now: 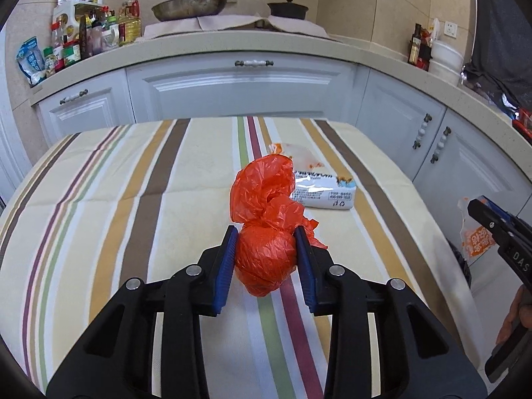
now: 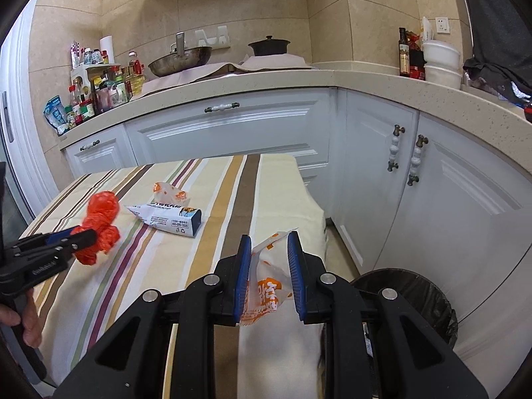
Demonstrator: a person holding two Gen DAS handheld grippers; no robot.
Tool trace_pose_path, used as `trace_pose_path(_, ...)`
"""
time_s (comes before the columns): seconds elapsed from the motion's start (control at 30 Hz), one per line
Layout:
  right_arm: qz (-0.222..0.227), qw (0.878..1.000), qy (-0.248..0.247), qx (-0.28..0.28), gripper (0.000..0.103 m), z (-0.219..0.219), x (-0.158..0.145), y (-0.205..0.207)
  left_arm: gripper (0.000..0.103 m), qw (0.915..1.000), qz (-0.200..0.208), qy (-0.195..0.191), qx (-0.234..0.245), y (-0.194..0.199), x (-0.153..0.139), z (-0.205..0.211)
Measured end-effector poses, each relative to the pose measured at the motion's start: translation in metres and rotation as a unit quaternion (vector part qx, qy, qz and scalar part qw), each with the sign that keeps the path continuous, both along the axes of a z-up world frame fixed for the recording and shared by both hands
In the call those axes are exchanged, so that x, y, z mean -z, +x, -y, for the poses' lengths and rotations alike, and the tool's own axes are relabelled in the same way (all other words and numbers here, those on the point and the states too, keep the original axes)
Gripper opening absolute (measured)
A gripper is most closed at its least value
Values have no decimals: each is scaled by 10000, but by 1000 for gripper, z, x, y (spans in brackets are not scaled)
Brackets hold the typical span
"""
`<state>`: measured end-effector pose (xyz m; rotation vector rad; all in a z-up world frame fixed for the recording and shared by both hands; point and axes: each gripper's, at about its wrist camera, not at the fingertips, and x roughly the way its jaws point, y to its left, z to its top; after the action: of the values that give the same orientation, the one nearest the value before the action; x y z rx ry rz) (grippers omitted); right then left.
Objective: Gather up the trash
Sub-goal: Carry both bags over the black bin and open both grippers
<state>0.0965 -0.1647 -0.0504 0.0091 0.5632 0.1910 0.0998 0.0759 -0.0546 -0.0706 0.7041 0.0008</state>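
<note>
left gripper point(image 1: 266, 249) is clamped on the knotted orange bag point(image 1: 264, 259) over the striped tablecloth point(image 1: 116, 199). at one o'clock lies a white-and-blue packet point(image 1: 324, 193). only the right wrist view shows the right gripper point(image 2: 268, 262) pinching a white-and-orange wrapper point(image 2: 266, 289), with the black-lined bin point(image 2: 419, 296) at three o'clock.

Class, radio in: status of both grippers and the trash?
Left gripper shut on orange bag. Right gripper shut on wrapper, bin nearby. Two wrappers left on table. Nothing in the way.
</note>
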Motion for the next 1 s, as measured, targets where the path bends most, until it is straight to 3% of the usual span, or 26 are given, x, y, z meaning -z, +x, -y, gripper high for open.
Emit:
trace_pose_path(0.27,201,9991,-100,369,24,35,-11,-18,33,9985,353,-115,397,-15,-29,35)
trace_pose_path(0.53,405,9950,-214,883,24,84,-23,-40,33,9917,523,-165,1161,-15,-42,110)
trace_pose_path(1.0,347,9900,-207,1350,24,148,-2,-41,33,9793,316,100,1999,5,-13,237)
